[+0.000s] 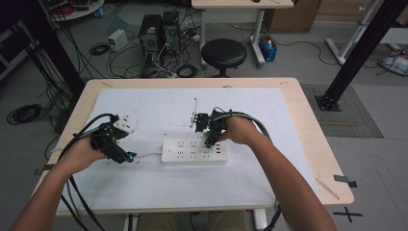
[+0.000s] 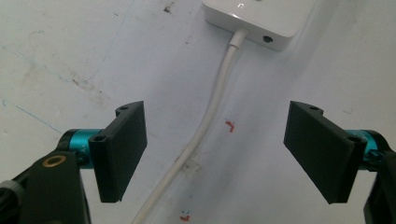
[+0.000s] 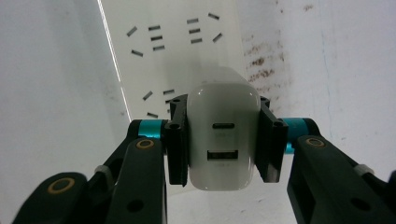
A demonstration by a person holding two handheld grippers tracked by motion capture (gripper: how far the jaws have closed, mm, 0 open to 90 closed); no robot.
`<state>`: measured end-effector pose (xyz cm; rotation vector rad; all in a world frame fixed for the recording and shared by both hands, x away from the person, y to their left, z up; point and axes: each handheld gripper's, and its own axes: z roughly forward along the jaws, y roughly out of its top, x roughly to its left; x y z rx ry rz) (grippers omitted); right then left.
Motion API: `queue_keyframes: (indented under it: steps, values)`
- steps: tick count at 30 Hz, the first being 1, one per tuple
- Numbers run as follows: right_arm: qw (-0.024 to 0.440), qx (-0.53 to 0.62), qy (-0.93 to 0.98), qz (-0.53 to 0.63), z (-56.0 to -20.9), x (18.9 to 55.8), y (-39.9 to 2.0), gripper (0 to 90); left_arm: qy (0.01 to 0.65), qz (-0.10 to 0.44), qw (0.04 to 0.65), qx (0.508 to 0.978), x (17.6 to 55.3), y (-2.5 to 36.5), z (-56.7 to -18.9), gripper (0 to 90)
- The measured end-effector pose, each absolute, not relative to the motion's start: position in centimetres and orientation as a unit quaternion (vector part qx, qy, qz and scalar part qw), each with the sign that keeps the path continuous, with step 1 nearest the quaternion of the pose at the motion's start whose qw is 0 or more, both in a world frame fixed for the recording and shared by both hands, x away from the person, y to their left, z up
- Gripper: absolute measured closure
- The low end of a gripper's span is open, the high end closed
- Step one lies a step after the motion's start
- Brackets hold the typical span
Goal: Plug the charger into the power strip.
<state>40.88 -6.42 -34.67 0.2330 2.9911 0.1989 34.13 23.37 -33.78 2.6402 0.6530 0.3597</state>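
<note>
The right tool point(image 3: 223, 144) is clamped on a white, rounded plastic USB charger block point(image 3: 223, 140), its black jaws pressing the block's two side faces, and carries it just above the white rectangular plastic power strip point(image 1: 194, 150) lying near the middle of the white-covered surface point(image 1: 159, 183). The likeliest failure from here is a misaligned descent: the block hides its own prongs and part of the slots beneath it, so the prongs could land on plastic between the slots and skid, or shove the light strip sideways, since nothing pins it down. The smooth sides could also slip in the pinch if it is pushed hard. The left tool point(image 2: 215, 149) hangs with jaws spread, straddling the strip's white round cable point(image 2: 205, 126) without touching it, so it offers no bracing yet. The charger's port face points back up toward the right gripper view's camera, and its long axis runs roughly straight down at the strip; the strip's own long axis lies left to right across the surface.
</note>
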Motion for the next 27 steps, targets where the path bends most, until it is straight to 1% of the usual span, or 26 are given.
queue_keyframes:
  steps: [3,9,12,13,14,20,27]
  values:
    - [0.059,0.064,0.994,0.059,-34.8,41.1,-6.0,62.0,0.235,0.128,0.200,0.943,34.2,23.4,-33.9,21.4]
    - [0.064,0.023,0.997,0.033,-35.0,40.8,-5.4,62.0,0.235,0.128,0.205,0.941,34.4,23.5,-34.1,21.4]
    - [0.076,-0.043,0.995,0.044,-35.1,40.6,-5.7,61.9,0.233,0.127,0.205,0.942,34.4,23.4,-34.2,21.4]
    - [0.077,-0.042,0.995,0.042,-35.1,40.6,-5.6,62.0,0.235,0.127,0.207,0.941,34.4,23.4,-34.3,21.4]
    - [0.069,-0.007,0.997,0.035,-35.1,40.8,-5.3,62.0,0.235,0.126,0.208,0.941,34.4,23.4,-34.4,21.4]
    - [0.060,0.030,0.998,0.020,-35.1,41.0,-4.5,62.3,0.235,0.124,0.209,0.941,34.3,23.4,-34.5,21.4]
    - [0.064,0.009,0.998,0.004,-35.8,41.0,-4.2,62.5,0.235,0.126,0.213,0.940,34.3,23.6,-34.5,21.4]
